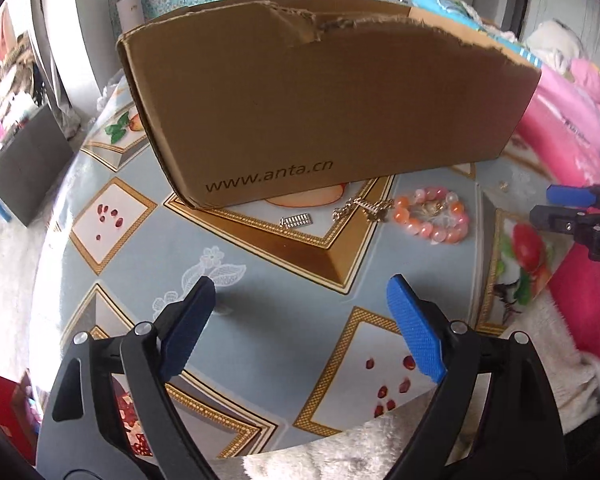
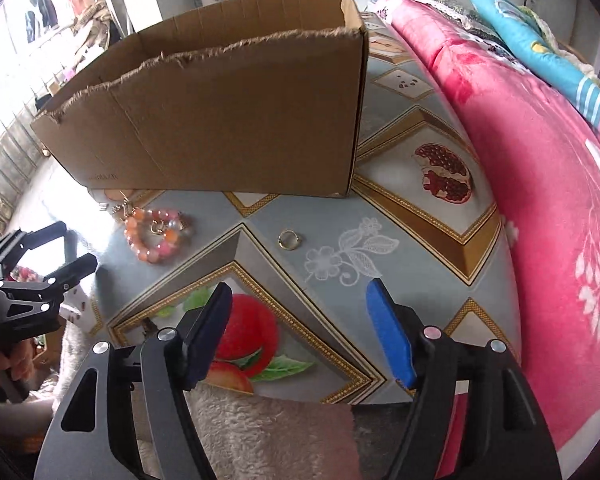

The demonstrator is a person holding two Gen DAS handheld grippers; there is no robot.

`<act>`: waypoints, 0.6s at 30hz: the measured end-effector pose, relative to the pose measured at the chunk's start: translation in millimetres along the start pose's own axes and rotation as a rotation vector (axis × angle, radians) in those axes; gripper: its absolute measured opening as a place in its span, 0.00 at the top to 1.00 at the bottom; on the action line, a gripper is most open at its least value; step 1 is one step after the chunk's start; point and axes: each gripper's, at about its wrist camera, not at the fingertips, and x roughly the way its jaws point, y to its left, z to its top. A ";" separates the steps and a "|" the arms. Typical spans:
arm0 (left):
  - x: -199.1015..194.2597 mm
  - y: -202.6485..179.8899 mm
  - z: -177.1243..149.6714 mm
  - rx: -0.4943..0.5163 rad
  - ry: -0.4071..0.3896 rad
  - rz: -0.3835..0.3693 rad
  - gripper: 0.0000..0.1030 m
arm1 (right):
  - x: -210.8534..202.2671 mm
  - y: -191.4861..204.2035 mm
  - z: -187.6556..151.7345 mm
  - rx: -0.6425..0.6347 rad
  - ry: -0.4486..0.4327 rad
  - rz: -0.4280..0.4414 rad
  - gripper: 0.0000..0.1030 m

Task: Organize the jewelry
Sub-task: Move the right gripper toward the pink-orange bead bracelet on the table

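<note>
Round glossy bead bracelet (image 1: 434,216) beside torn cardboard box (image 1: 320,104).

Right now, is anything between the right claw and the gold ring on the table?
Nothing visible. The right claw is open with bare tablecloth between it and the ring; the bead bracelet lies off to the side.

Jewelry laid out on the table in front of a cardboard box

A cardboard box (image 1: 320,92) stands on the table (image 1: 260,280), open side up. Just before its front wall, in the left wrist view, a small hair clip (image 1: 297,220) lies leftmost, a chain (image 1: 360,208) to its right, then a bead bracelet (image 1: 434,216) touching the chain's end. In the right wrist view, a ring (image 2: 288,239) lies alone to the right of the bracelet, well apart from it. A folded blanket (image 2: 540,200) lies along the table's right edge.
</note>
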 end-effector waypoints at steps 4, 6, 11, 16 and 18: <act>2.8 -0.9 -0.5 -0.005 -0.004 0.009 0.11 | 13.6 5.2 -3.8 -0.034 -0.004 -0.044 0.29; 4.7 -0.4 -1.1 -0.016 -0.008 0.020 0.07 | 14.6 8.3 -6.4 -0.037 -0.022 -0.053 0.21; 3.7 -0.5 -1.7 -0.007 -0.004 0.018 0.07 | 19.7 6.5 -8.1 -0.027 -0.025 -0.051 0.06; 4.7 1.4 1.4 0.001 0.027 0.006 0.07 | 19.0 8.1 -6.3 -0.025 0.000 -0.038 0.06; 7.3 5.0 4.6 0.006 0.032 0.002 0.07 | 20.8 6.9 -4.7 -0.025 -0.001 -0.039 0.06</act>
